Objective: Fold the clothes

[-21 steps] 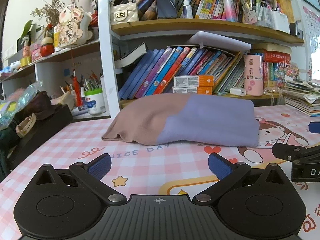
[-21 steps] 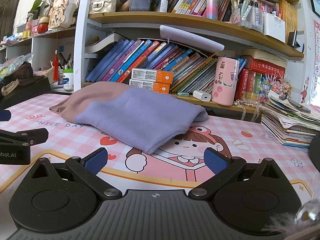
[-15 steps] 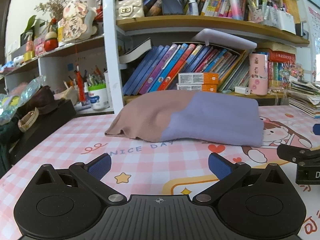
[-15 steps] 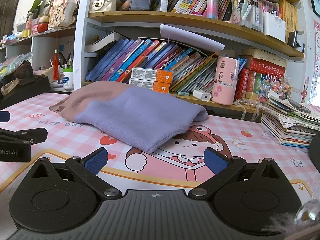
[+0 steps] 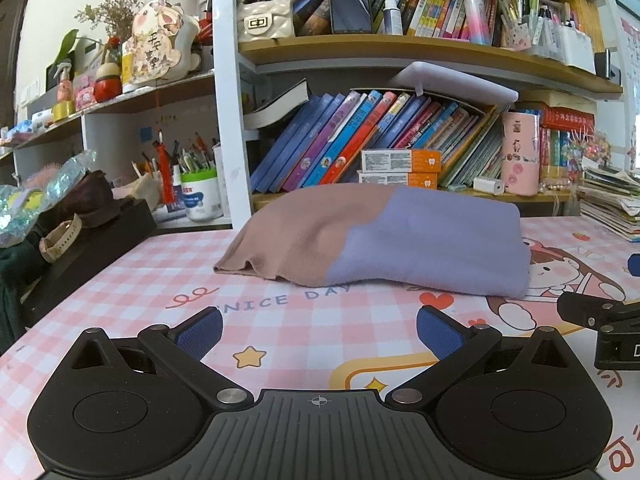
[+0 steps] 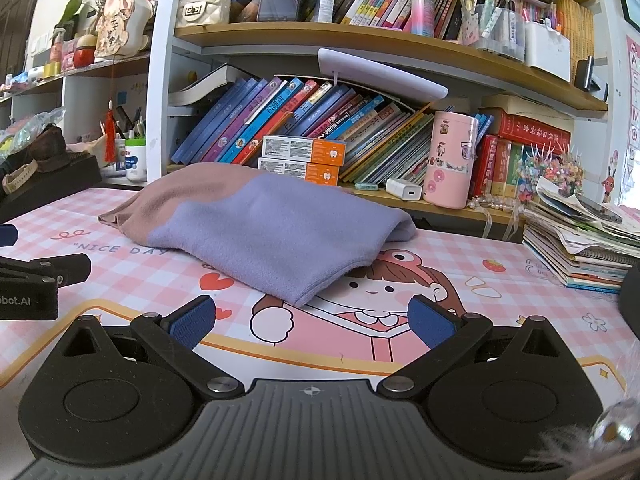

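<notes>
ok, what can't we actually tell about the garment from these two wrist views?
- Folded garment: far side, hidden by its own bulk, both views.
- Layers and underside: lies flat on the desk mat; the fold count is unreadable.
- Right gripper in left view: cut off by the frame edge.

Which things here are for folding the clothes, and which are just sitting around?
For the job:
- folded brown and purple garment
- left gripper, open
- right gripper, open
- pink checked desk mat, the folding surface

Just lying about:
- leaning books
- two orange toothpaste boxes
- pink tumbler
- white charger
- magazine pile
- cream handbag
</notes>
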The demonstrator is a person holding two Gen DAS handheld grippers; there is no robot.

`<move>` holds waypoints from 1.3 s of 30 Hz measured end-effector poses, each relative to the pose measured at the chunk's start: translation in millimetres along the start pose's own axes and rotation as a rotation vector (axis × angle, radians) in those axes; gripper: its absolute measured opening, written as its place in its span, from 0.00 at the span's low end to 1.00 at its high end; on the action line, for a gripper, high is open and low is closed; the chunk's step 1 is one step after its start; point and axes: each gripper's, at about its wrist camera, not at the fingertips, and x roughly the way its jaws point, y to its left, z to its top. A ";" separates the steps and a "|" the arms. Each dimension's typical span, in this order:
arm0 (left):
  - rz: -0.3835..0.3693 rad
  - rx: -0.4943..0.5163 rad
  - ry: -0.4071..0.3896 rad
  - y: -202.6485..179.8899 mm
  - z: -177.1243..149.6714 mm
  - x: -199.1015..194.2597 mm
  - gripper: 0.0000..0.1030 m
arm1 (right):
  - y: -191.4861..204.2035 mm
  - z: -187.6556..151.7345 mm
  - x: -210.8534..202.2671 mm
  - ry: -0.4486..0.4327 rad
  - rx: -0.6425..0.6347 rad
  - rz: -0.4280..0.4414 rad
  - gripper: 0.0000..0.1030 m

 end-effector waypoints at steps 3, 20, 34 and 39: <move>-0.003 0.002 0.000 -0.8 0.1 -0.3 1.00 | -0.1 -0.1 0.1 0.000 0.001 0.001 1.00; -0.011 0.006 0.003 -1.5 1.6 -1.0 1.00 | -0.6 -0.2 1.1 0.004 0.006 0.004 1.00; -0.010 0.013 -0.008 -1.9 3.0 -2.9 1.00 | -0.8 -0.4 1.6 0.003 0.007 0.005 1.00; -0.010 0.012 -0.009 -1.2 2.6 -3.1 1.00 | -1.3 -0.3 1.4 0.003 0.008 0.006 1.00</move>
